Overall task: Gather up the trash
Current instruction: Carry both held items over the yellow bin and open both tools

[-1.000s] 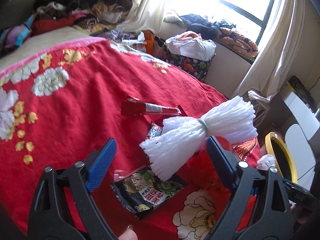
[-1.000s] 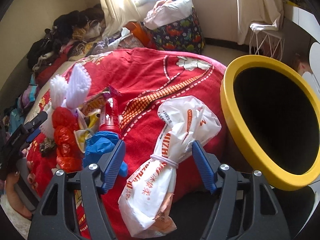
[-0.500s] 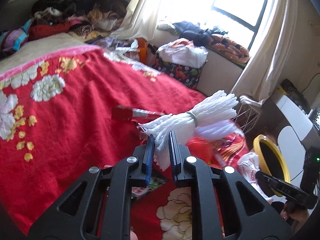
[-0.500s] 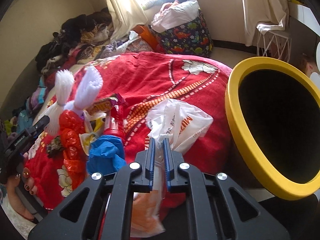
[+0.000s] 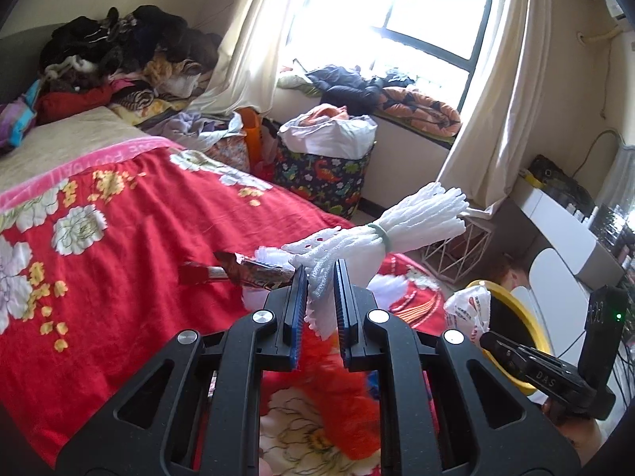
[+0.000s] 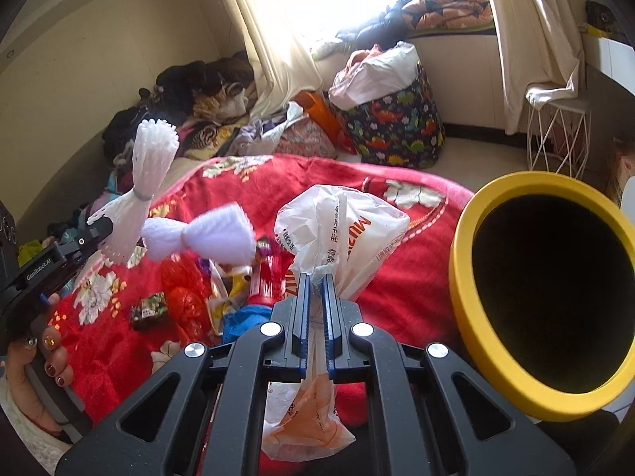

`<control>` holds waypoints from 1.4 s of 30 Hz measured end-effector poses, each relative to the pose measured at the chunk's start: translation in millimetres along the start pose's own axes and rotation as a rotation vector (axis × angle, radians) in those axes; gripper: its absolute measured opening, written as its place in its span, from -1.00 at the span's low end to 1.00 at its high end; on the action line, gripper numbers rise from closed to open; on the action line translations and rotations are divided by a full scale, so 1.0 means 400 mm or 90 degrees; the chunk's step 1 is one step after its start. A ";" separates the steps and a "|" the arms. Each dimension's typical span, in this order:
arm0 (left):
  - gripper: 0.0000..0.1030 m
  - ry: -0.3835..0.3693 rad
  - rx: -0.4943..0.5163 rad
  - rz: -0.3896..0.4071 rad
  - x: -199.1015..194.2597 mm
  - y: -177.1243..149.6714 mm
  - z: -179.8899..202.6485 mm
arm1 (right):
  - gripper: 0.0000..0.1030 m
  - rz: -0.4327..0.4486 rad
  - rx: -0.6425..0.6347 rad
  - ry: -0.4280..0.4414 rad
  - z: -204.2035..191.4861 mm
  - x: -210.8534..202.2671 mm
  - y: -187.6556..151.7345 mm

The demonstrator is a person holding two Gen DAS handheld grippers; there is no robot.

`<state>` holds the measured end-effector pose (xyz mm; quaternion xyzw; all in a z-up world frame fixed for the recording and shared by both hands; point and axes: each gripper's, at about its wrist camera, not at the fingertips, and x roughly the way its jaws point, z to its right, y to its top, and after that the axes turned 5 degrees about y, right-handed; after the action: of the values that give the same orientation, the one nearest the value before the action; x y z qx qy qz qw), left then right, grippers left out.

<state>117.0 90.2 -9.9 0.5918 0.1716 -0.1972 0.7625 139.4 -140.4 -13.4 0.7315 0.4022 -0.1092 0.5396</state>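
My left gripper (image 5: 319, 277) is shut on the near end of a white foam net bundle (image 5: 377, 234) tied with a green band, held up above the red flowered blanket (image 5: 119, 258). The right wrist view shows that bundle (image 6: 149, 166) standing upright at the left. My right gripper (image 6: 316, 281) is shut on the tied neck of a white plastic bag (image 6: 341, 230) with orange print, lifted beside the yellow-rimmed bin (image 6: 468, 277). On the blanket lie a second foam bundle (image 6: 210, 238), a red plastic bag (image 6: 186, 297), a blue piece (image 6: 246, 317) and a dark snack wrapper (image 6: 149, 305).
A dinosaur-print hamper (image 6: 397, 127) full of laundry stands on the floor past the bed. A white wire stand (image 6: 555, 131) sits by the curtain. Clothes are heaped at the bed's far end (image 5: 119, 59). A person's hand (image 6: 43, 353) holds the left gripper.
Both grippers went from open to shut, the left on the foam bundle and the right on the plastic bag. Both then rose, lifting their loads off the blanket.
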 end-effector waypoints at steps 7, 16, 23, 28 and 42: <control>-0.82 -0.029 0.026 -0.006 -0.001 0.002 0.061 | -0.87 0.030 0.014 -0.007 0.034 -0.043 0.018; -0.82 -0.083 0.065 -0.070 0.041 -0.044 0.139 | -0.87 0.059 0.045 -0.031 0.090 -0.086 0.033; -0.82 -0.102 0.105 -0.128 0.084 -0.104 0.189 | -0.87 0.088 0.077 -0.065 0.163 -0.131 0.041; -0.82 -0.114 0.118 -0.170 0.121 -0.144 0.215 | -0.87 0.107 0.103 -0.083 0.210 -0.159 0.045; -0.92 -0.114 0.152 -0.210 0.197 -0.188 0.293 | -0.87 0.140 0.143 -0.109 0.279 -0.206 0.046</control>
<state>150.3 -47.8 -83.4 0.6218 0.1735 -0.3899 0.6567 129.2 -278.8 4.8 0.8147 0.2573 -0.1556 0.4958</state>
